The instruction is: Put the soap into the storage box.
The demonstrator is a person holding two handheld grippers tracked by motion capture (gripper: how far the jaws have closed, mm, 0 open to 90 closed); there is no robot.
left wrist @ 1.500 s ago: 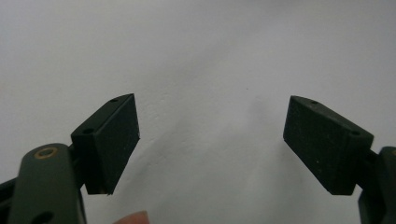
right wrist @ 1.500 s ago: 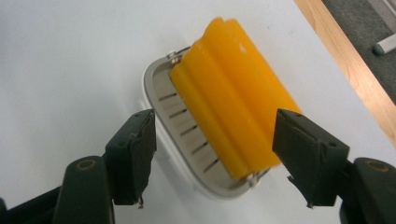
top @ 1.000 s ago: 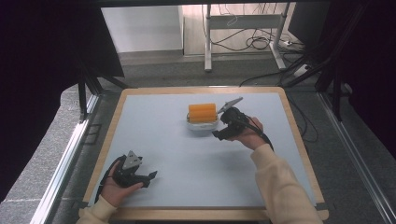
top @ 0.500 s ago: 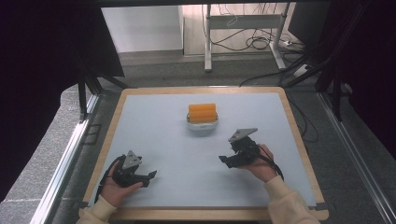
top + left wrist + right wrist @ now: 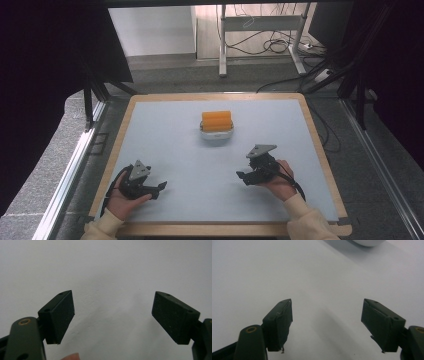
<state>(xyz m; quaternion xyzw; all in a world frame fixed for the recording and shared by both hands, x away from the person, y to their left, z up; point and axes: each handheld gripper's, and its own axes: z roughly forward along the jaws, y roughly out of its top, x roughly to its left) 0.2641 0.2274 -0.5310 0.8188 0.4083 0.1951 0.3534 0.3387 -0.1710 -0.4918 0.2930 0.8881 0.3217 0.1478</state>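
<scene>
1. High view: a pale blue table (image 5: pixel 200 165) with a wooden rim. An orange block (image 5: pixel 216 120) sat in a white dish (image 5: pixel 216 134) at mid-table, toward the far side.
2. High view: the left gripper (image 5: pixel 159 188) lay low at the near left, held in the left hand (image 5: pixel 125 197), well apart from the dish. The right gripper (image 5: pixel 241 177) sat at the near right in the right hand (image 5: pixel 278 181), nearer the dish but clear of it.
3. Left gripper view: the left gripper (image 5: pixel 113 317) had its jaws spread wide, nothing between them, bare table beneath. A fingertip (image 5: pixel 71 356) showed at the bottom edge.
4. Right gripper view: the right gripper (image 5: pixel 327 323) also had its jaws wide apart and empty. The dish (image 5: pixel 368 242) showed as a white curve at the top edge, well ahead of the jaws.
</scene>
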